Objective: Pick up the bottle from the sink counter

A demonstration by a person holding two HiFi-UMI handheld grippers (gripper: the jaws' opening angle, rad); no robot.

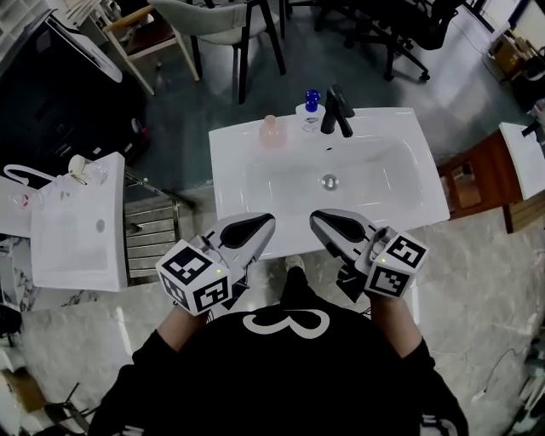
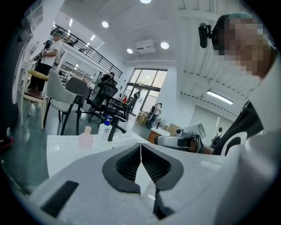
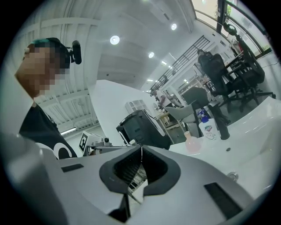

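A white sink counter lies in front of me. On its back rim stand a small pink bottle and a white bottle with a blue cap, next to the black faucet. My left gripper and right gripper hover side by side at the counter's near edge, both shut and empty, well short of the bottles. In the left gripper view the pink bottle and the white bottle stand far beyond the closed jaws. The right gripper view shows the pink bottle and the white bottle at the right.
The basin drain sits mid-sink. A second white sink unit stands at the left, with a metal rack between the two. A wooden stand is at the right. Chairs stand behind the counter.
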